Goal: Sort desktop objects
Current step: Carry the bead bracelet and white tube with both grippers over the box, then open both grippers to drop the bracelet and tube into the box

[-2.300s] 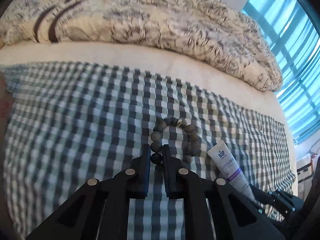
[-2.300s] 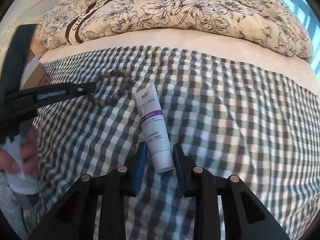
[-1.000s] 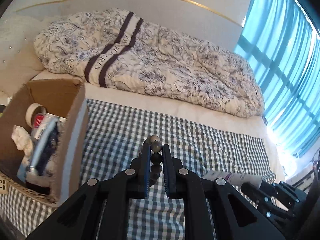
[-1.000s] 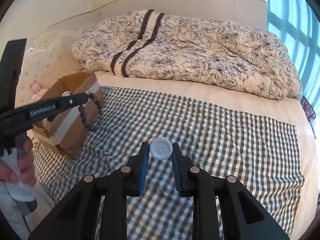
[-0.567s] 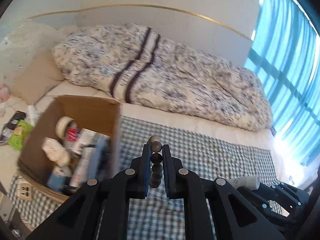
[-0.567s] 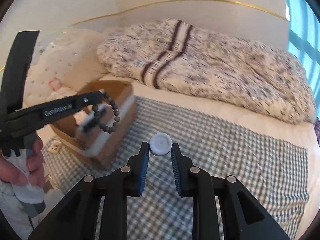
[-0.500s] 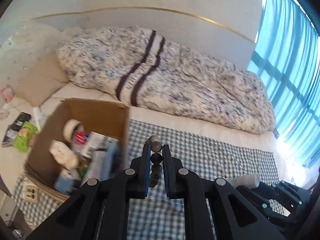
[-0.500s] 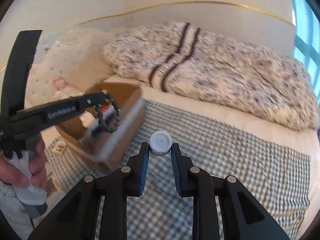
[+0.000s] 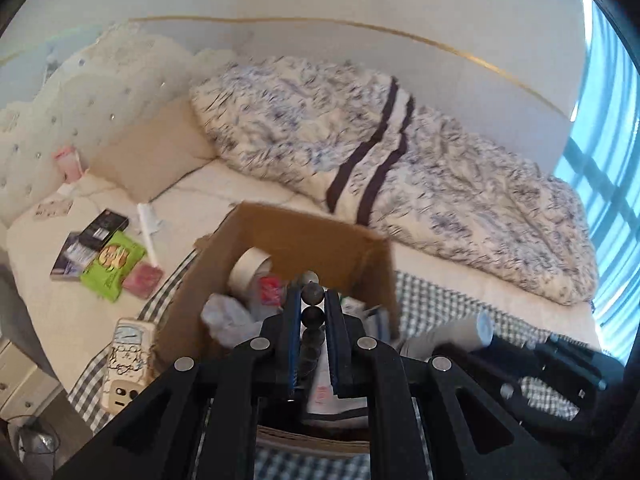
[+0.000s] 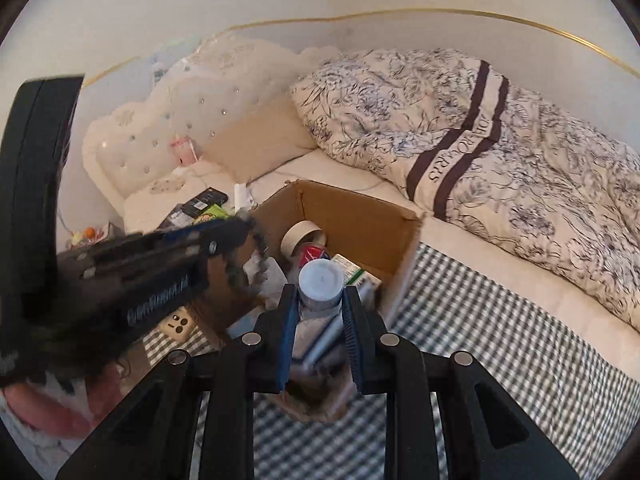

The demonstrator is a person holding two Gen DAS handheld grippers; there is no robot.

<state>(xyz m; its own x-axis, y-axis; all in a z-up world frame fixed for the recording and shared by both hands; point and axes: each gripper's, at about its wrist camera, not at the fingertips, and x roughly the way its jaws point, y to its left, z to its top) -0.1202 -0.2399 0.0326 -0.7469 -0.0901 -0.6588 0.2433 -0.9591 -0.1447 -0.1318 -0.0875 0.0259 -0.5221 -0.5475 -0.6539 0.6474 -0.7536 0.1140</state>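
Bead bracelet [image 9: 312,308]: limp, light, pinched by left gripper [image 9: 312,300] over cardboard box [image 9: 308,236]. Tube [image 10: 320,280]: stiff, slick, clamped mid-body by right gripper [image 10: 320,300].

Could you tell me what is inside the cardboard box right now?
Inside the cardboard box a roll of tape, a red packet, a green-and-white carton and crumpled white plastic show. Both tongs and what they hold cover the near part.
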